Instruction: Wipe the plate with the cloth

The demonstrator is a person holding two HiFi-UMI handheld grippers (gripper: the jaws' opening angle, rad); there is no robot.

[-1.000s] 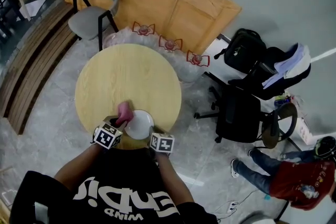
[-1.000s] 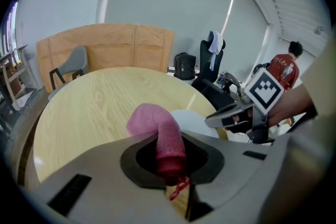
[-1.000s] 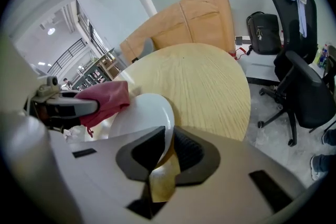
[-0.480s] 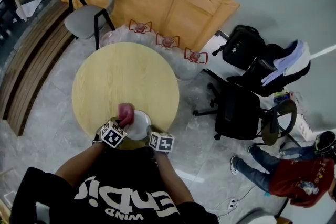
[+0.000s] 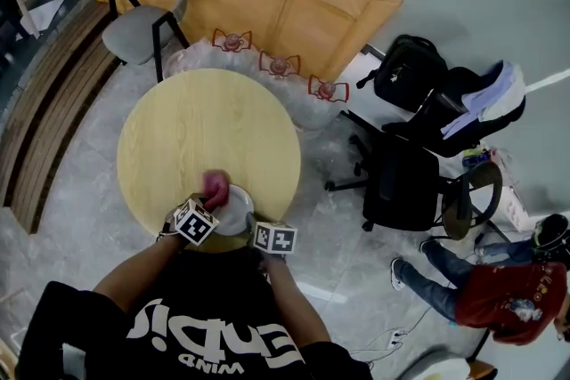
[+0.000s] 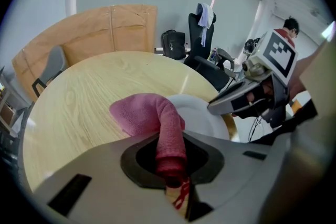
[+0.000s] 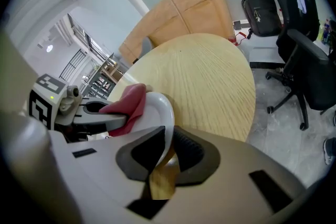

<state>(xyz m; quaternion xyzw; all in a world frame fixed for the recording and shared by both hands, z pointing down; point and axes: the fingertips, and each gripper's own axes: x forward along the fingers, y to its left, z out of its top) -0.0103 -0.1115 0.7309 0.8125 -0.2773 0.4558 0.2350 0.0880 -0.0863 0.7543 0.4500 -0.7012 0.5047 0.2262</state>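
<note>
- My left tool (image 6: 170, 168) has its jaws clamped on one rolled end of the pink cloth (image 6: 149, 115). The rest of the cloth bunches out just ahead of the jaws.
- The bunched part of the cloth rests against the left rim of the white plate (image 6: 202, 113), partly on the plate and partly over the desk (image 5: 205, 125).
- My right tool (image 7: 163, 157) is closed on the near rim of the plate. The rim runs straight in between the two dark jaw pads.
- In the right gripper view the cloth drapes over the far edge of the plate, and the tip of the left tool lies just beneath it.
- In the head view the plate sits at the near edge of the round wooden desk, between the two tools. The cloth is at its upper left side.
- I cannot tell whether the plate lies flat on the desk or is tipped up.
- A grey chair (image 5: 147, 9) stands beyond the desk, and a black office chair (image 5: 401, 182) stands to the right of it.
</note>
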